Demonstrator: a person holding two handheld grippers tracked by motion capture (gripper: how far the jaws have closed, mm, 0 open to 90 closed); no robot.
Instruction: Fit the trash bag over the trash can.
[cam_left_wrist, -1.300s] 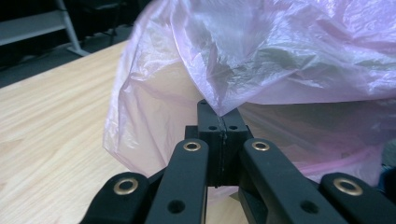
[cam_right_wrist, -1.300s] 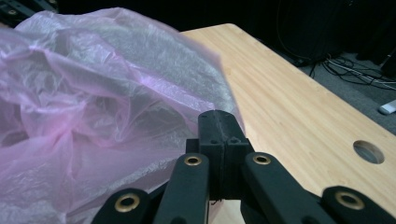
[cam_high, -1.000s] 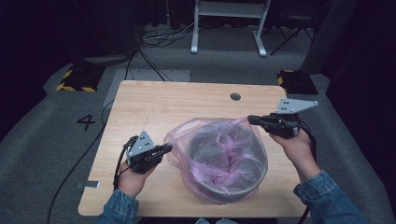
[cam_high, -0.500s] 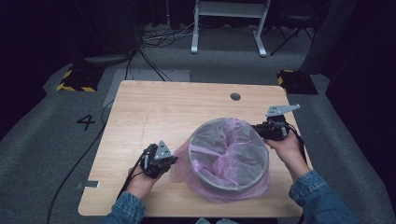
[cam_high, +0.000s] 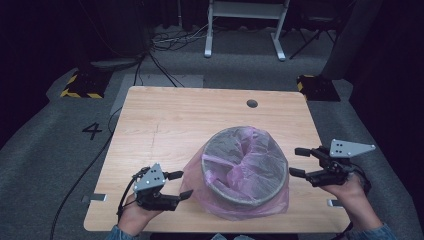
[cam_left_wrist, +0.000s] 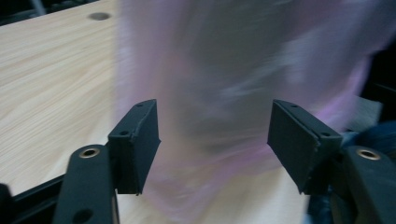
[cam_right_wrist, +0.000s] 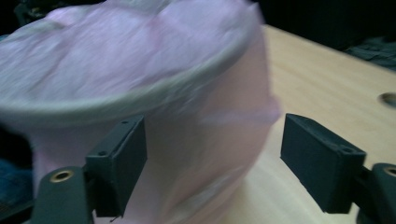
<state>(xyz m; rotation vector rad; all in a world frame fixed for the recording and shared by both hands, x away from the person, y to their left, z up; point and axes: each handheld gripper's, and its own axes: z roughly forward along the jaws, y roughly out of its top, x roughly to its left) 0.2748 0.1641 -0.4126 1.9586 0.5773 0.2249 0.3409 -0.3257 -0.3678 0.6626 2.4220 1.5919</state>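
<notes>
A pale wooden surface (cam_high: 175, 130) is carrying a round grey bin (cam_high: 245, 167) toward its near right part, and a thin pink bag (cam_high: 240, 175) is lining the bin, draping over its rim and down its outside wall to the wood. A small dark round hole (cam_high: 252, 103) is showing near the far edge. On the grey floor to the left, a painted "4" (cam_high: 92, 131) is reading clearly.

The right gripper (cam_high: 296, 161) is hovering just off the bin's right side, its jaws having just been opening, now standing wide with nothing between them. The left gripper (cam_high: 179, 184) is sitting by the bag's lower left edge, jaws likewise just opened, gripping nothing.
</notes>
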